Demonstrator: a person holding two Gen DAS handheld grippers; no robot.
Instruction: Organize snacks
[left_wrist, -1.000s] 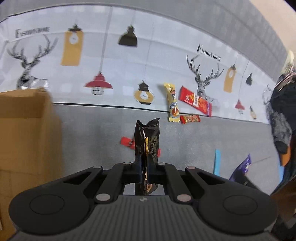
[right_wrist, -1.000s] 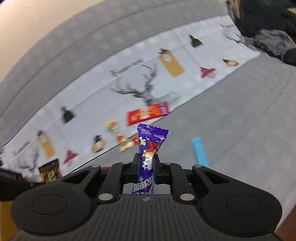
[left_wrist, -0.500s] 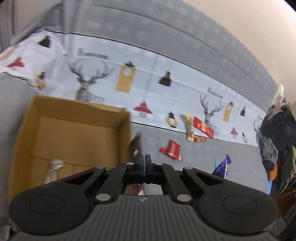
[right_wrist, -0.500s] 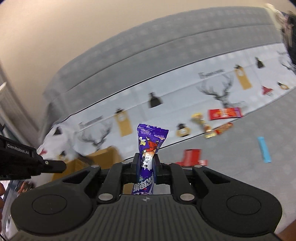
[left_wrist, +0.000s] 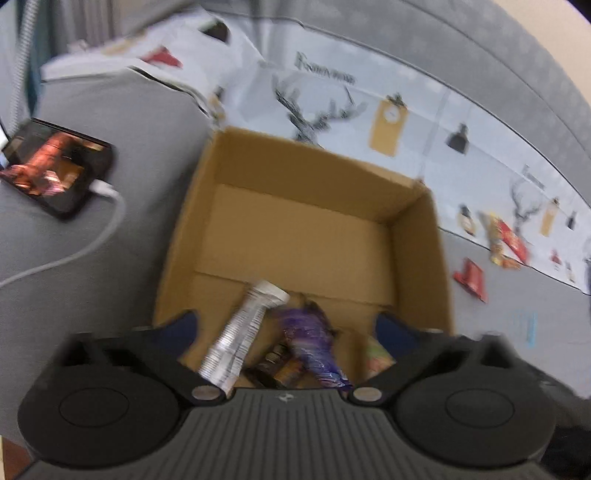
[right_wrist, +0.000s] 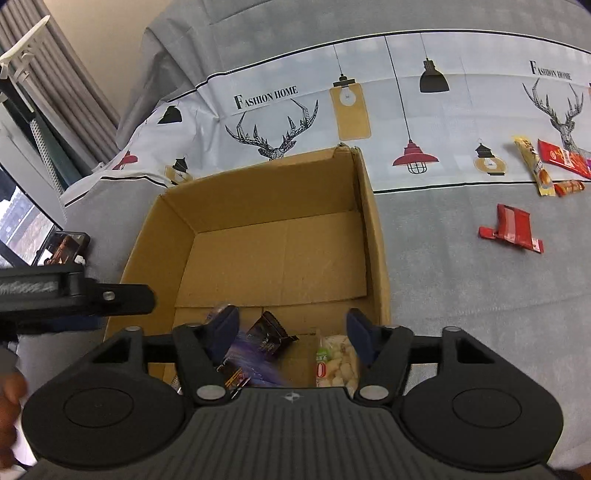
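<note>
Cardboard box (right_wrist: 373, 229) sat open on grey sofa (right_wrist: 461, 295), near end holding silver packet (left_wrist: 243, 332), purple packet (left_wrist: 314, 343), dark brown packet (right_wrist: 271, 334) and clear bag of pale pieces (right_wrist: 341, 360). Left gripper (left_wrist: 291, 325) poised over box, jaws just opened wide, nothing between pads. Right gripper (right_wrist: 291, 328) also over box, jaws just opened, nothing gripped. Still outside on sofa: red wrapper (right_wrist: 511, 229), yellow bar (right_wrist: 533, 166), red bar (right_wrist: 563, 157), small orange packet (right_wrist: 570, 187). Phone (left_wrist: 55, 168) with white cable (left_wrist: 92, 240) left of box.
</note>
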